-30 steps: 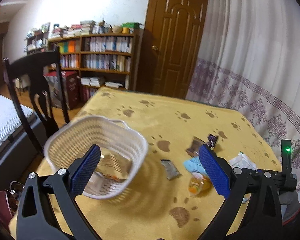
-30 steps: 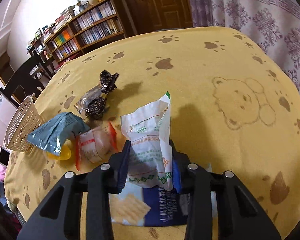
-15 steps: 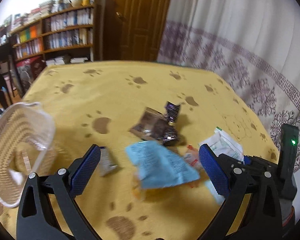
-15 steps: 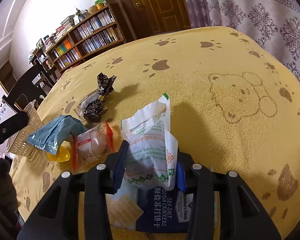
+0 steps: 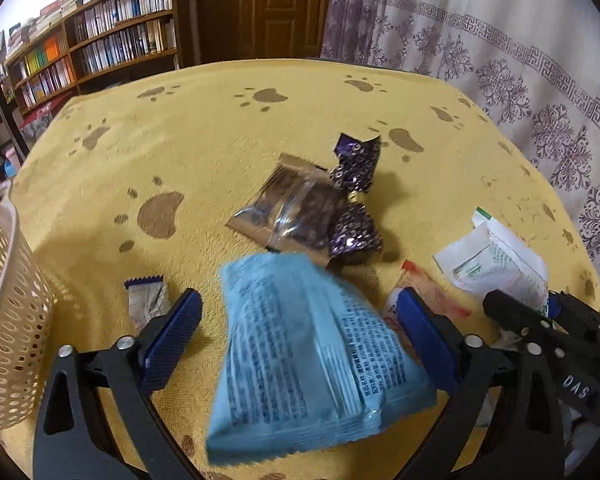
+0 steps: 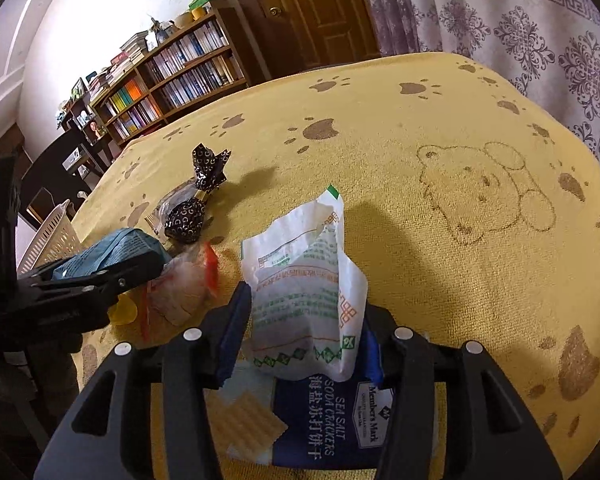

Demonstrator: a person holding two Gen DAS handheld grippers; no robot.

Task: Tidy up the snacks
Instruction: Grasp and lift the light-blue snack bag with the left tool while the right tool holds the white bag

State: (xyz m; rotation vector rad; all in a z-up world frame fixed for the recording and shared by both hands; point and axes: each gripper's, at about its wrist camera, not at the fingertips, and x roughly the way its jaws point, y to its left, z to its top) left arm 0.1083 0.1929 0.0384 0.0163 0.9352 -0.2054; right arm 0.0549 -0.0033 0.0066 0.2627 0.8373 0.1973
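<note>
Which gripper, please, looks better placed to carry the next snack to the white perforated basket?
Probably the right gripper: it is already shut on the white, green-printed packet. The left gripper is open around the light blue packet. The white perforated basket sits left.

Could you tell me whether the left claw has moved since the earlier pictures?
Yes. The left claw has swung right, away from the basket, and closed in over the light blue packet.

Snack packets point(image 5: 296, 208) on yellow tablecloth point(image 5: 220, 128)

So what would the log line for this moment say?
left gripper: open, around blue packet | right gripper: shut on white packet | basket: left
</note>
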